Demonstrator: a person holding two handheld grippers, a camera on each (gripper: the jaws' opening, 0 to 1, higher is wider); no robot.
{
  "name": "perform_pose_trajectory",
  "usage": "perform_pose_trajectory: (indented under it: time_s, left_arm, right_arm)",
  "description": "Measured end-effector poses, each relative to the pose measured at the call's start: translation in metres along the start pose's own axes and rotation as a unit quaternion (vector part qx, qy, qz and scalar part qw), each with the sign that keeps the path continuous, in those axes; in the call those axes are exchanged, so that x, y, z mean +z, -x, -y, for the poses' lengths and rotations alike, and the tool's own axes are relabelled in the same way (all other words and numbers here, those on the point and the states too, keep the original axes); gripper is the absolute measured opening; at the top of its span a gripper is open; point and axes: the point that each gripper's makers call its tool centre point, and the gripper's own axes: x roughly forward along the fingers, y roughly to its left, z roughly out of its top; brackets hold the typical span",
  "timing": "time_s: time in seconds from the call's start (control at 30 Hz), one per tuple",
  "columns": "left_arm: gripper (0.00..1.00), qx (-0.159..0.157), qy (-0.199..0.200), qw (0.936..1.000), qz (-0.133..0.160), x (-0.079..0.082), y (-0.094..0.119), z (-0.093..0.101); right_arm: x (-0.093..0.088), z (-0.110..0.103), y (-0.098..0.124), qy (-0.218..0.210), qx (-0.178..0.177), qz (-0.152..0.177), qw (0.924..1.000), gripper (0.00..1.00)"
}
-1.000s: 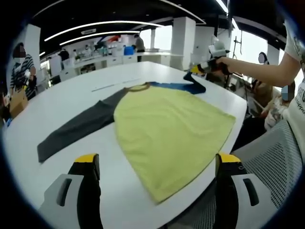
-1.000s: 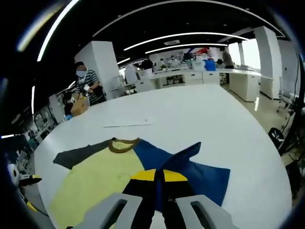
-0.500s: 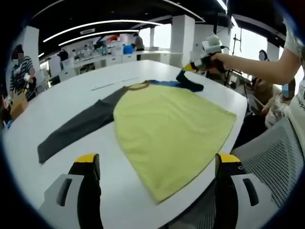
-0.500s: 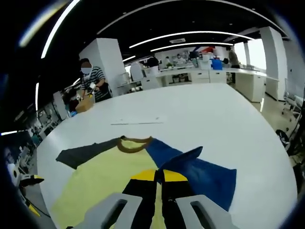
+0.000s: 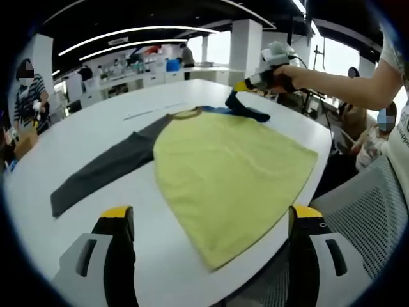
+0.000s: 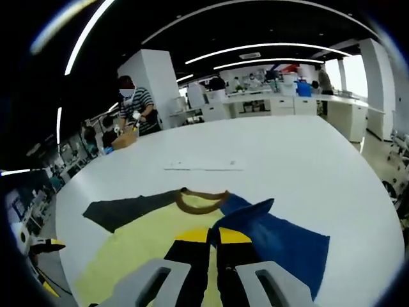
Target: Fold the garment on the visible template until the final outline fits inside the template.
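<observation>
A yellow shirt [image 5: 230, 166] with a brown collar [image 6: 201, 201] lies flat on the white table [image 5: 77, 217]. Its grey sleeve [image 5: 102, 171] stretches to the left. My right gripper [image 6: 213, 235] is shut on the blue sleeve [image 6: 281, 240] and holds its cuff lifted above the shirt. In the left gripper view the right gripper [image 5: 246, 86] holds that blue sleeve [image 5: 246, 110] up at the far side. My left gripper [image 5: 211, 220] stands open near the table's edge, with nothing between its fingers, a little short of the shirt's hem.
A thin pale strip [image 6: 203, 167] lies on the table beyond the collar. A grey mesh chair [image 5: 364, 224] stands at the table's right edge. A person in a striped shirt [image 6: 137, 109] works at the far left, and desks [image 6: 281, 102] line the back.
My right gripper has carried the blue sleeve's cuff leftward, toward the collar and over the yellow body. The left gripper has stayed put.
</observation>
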Motion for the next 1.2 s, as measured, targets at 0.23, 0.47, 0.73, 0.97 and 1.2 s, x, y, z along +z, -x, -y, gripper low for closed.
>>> perform_pose_trajectory:
  time_s: [0.23, 0.47, 0.73, 0.97, 1.2]
  left_arm:
    - [0.98, -0.002, -0.001, 1.0000, 0.001, 0.001, -0.002, 0.000]
    - [0.98, -0.003, -0.001, 1.0000, -0.001, -0.001, -0.002, 0.001]
    - [0.98, 0.001, 0.002, 1.0000, -0.001, -0.002, 0.000, -0.001]
    - [0.98, 0.004, 0.005, 1.0000, 0.001, -0.004, 0.001, -0.003]
    - [0.98, 0.008, 0.008, 0.9999, 0.000, -0.007, 0.002, -0.007]
  right_arm:
    - [-0.001, -0.028, -0.014, 0.023, 0.025, -0.012, 0.9994, 0.00]
    - [-0.001, -0.043, -0.025, 0.024, 0.038, -0.018, 0.9988, 0.00]
    - [0.003, -0.063, -0.038, 0.026, 0.056, -0.020, 0.9979, 0.00]
    - [0.004, -0.084, -0.048, 0.033, 0.074, -0.024, 0.9964, 0.00]
    - [0.006, -0.105, -0.056, 0.040, 0.090, -0.028, 0.9947, 0.00]
